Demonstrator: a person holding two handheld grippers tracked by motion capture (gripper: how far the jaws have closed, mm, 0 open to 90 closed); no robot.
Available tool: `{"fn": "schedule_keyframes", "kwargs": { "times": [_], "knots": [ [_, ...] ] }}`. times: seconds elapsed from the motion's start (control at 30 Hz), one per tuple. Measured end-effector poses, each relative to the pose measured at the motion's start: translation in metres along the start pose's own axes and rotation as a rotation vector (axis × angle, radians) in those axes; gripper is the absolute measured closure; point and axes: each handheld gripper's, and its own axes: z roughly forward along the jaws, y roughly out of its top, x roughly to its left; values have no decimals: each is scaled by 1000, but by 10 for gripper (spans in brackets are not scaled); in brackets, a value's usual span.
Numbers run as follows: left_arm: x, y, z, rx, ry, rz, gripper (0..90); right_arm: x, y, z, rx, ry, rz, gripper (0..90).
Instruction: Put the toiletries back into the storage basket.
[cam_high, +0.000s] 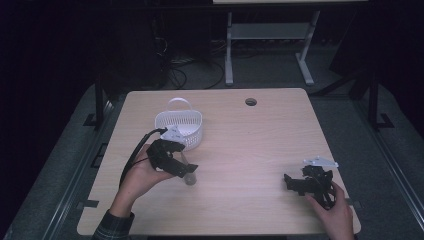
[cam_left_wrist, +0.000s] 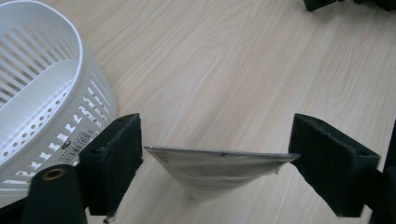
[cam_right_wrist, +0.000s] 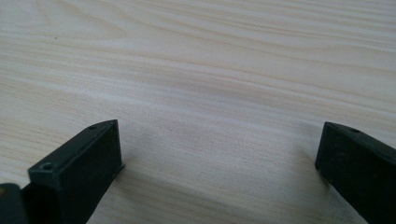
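Note:
A small clear pouch (cam_left_wrist: 215, 170) with a silvery top edge spans the gap between my left gripper's (cam_left_wrist: 215, 156) two black pads. Each end of that edge touches a pad, so the gripper is shut on it at a wide opening. In the high view the pouch (cam_high: 190, 178) shows as a pale blur at the tip of the left gripper (cam_high: 188, 172), low over the table and just in front of the white slatted basket (cam_high: 178, 129). The basket's wall (cam_left_wrist: 42, 93) stands close at the left of the left gripper view. My right gripper (cam_high: 292, 183) rests open near the table's right front, nothing between its jaws (cam_right_wrist: 217, 163).
The light wooden table (cam_high: 240, 150) has a round cable hole (cam_high: 251, 102) at the back. The basket has a loop handle (cam_high: 180, 102) on its far side. A desk frame and cables stand on the dark floor beyond the table.

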Motion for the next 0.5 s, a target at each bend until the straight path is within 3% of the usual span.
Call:
{"fn": "schedule_keyframes", "kwargs": {
  "times": [0.5],
  "knots": [
    [0,-2,5,-4,-13,-1,287,0,0,0,0,-1,-1,0]
  ]
}}
